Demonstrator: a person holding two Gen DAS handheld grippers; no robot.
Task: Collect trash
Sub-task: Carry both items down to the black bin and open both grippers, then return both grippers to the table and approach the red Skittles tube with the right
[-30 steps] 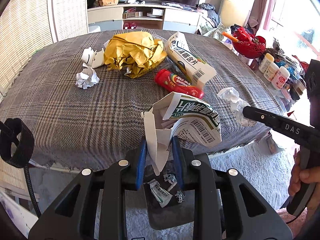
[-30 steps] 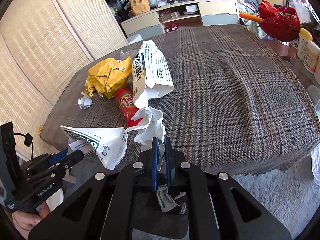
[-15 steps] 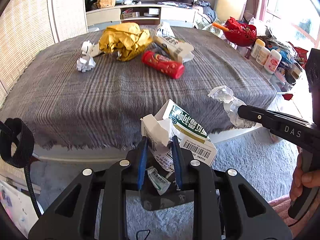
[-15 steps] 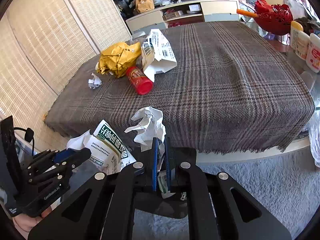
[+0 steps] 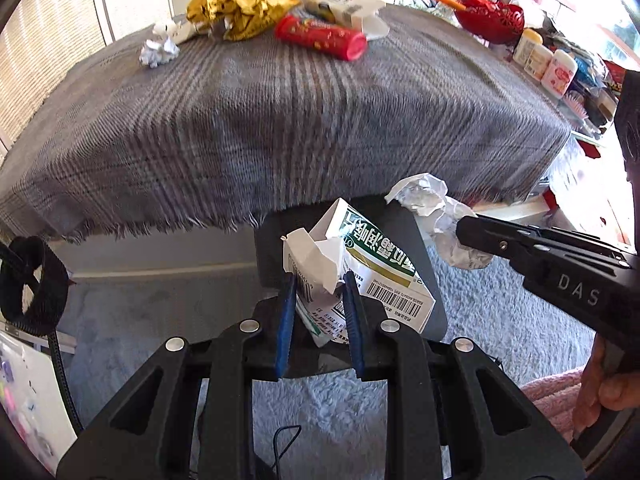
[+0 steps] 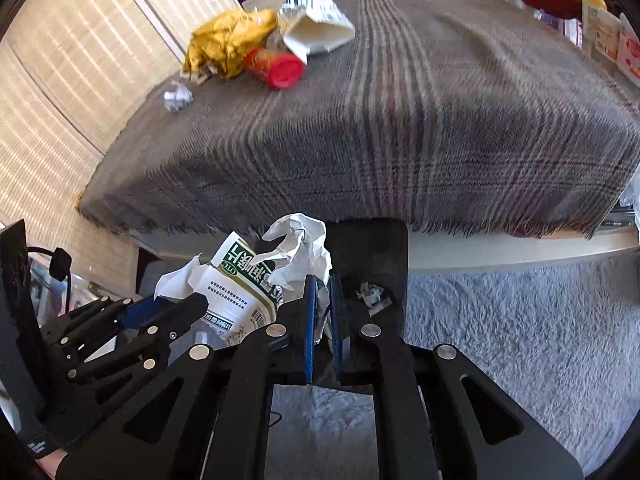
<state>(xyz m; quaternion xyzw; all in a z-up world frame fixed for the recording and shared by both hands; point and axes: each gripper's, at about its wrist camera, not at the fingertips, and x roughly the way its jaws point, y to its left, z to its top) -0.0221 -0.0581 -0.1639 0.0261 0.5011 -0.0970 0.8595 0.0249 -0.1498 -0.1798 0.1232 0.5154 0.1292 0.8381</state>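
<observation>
Between the blue pads of the left tongs (image 5: 318, 292) sits the torn flap of a flattened green-and-white carton (image 5: 372, 256); tongs clenched on it, pads pressing the cardboard edge. Carton looks empty, light, semi-stiff, already ripped, so the flap could tear further or slip; a grip lower on the folded body would be safer than on the loose flap. Right tongs (image 6: 322, 300) nearly fully closed, pinching a thin tail of a crumpled white paper wad (image 6: 300, 248). Wad is very light, soft, crushable, no fragility; the thin pinch holds only a corner, so it may pull free if shaken.

Directly below and just beyond both tongs is a dark bin (image 5: 416, 232) on the floor, with a few scraps visible inside in the right wrist view. Both held items hang over its opening, close beside each other, carton to the left of the wad.

Pose: both tongs pitched steeply down toward the bin, side by side, left tongs visible at lower left of the right wrist view, right one crossing in from the right of the left wrist view; a hand (image 5: 608, 384) grips its handle.

Farther out, beyond the bin, the worktop (image 5: 280, 120) under a grey plaid cloth carries more trash at its far side: yellow crumpled wrapper (image 5: 240, 4), red tube (image 5: 320, 38), another opened carton (image 5: 344, 10), small paper ball (image 5: 158, 50). Judged: drop step imminent, most trash not yet collected.
</observation>
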